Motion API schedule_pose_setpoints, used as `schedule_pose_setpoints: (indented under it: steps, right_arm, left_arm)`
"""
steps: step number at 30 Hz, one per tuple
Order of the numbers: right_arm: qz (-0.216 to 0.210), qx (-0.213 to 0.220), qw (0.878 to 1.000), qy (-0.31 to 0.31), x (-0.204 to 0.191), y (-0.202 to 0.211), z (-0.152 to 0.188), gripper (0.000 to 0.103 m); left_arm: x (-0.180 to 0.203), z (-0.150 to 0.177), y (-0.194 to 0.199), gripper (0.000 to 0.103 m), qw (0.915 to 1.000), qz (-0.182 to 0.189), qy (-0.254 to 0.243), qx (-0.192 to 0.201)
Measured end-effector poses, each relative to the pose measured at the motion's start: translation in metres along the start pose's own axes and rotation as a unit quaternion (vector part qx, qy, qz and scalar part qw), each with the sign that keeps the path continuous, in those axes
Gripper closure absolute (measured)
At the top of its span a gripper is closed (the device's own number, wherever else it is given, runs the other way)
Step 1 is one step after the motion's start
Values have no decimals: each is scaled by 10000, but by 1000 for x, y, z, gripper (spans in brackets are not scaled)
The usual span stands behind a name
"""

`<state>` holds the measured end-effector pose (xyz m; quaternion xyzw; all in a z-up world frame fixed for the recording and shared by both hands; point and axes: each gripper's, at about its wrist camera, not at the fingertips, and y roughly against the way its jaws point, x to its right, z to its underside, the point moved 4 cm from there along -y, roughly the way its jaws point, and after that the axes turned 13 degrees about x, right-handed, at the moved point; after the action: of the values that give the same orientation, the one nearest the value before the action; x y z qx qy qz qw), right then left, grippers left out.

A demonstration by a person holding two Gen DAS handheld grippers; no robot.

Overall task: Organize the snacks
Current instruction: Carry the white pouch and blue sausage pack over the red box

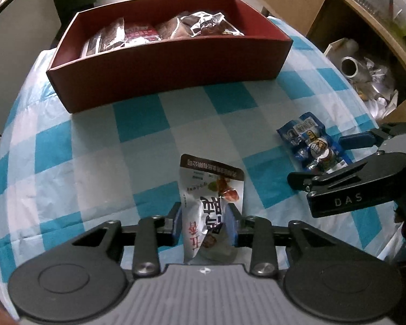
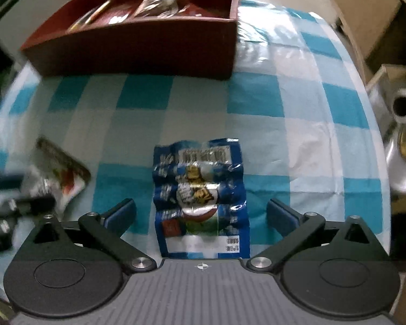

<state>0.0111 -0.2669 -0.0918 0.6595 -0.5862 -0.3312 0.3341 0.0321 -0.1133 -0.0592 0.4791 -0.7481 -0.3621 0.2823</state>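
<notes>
The left gripper (image 1: 206, 223) is clenched on a white foil snack packet with red lettering and a brown sealed end (image 1: 212, 203). Its blue-padded fingers (image 1: 176, 223) press the packet's two sides near its lower end. The packet's long axis runs along the fingers, away from the camera, with the brown sealed end pointing toward the far side of the desk. Whether the packet is raised off the cloth cannot be told.

The right gripper (image 2: 201, 216) is released, its fingers (image 2: 123, 212) spread wide and apart from a crinkled blue foil snack packet with a round cartoon picture (image 2: 201, 200). This packet lies flat on the desk between the two fingers, touching neither. Its long axis also points near to far, with the white label end nearest the camera. In the left wrist view the blue packet (image 1: 310, 142) lies to the right of the white one, with the right gripper (image 1: 327, 157) straddling its right end.

Both packets are over a desk covered by a blue and white checked cloth (image 1: 138, 119). At the far side stands a dark red rectangular cardboard box (image 1: 165, 65), open at the top. Inside it lie several dark, shiny snack packets (image 1: 203, 24). The box is well apart from both grippers.
</notes>
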Motion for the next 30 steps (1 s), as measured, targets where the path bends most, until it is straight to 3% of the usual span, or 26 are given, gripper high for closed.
schedule_pose_setpoints:
  steps: [3,5,9,11,22,30]
  right_arm:
    - [38,26,10000,47,-1,1,-1,4]
    - [90,100,9999,53,-1,7,-5,28]
    - [439,290,9974,486,-12,14,-6,29]
    - [188,269,9987,398,-14,16,-7,29]
    - [-144,936,9951,-292,-5,49,-29,29]
    - [-399,1475,9862,-634,0,71,-51,29]
  left_arm:
    - [3,1,2,78,10000,4,-11,15]
    - [3,0,5,83,9999,82,60,21]
    - [1,-8,10,95,9990,317,305,30]
    - [1,-13,13,99,9980,472,420,39]
    - [-2,-26,25,100,9953,693,640,211]
    - [-17,-59,46,100,9895,786,989,699]
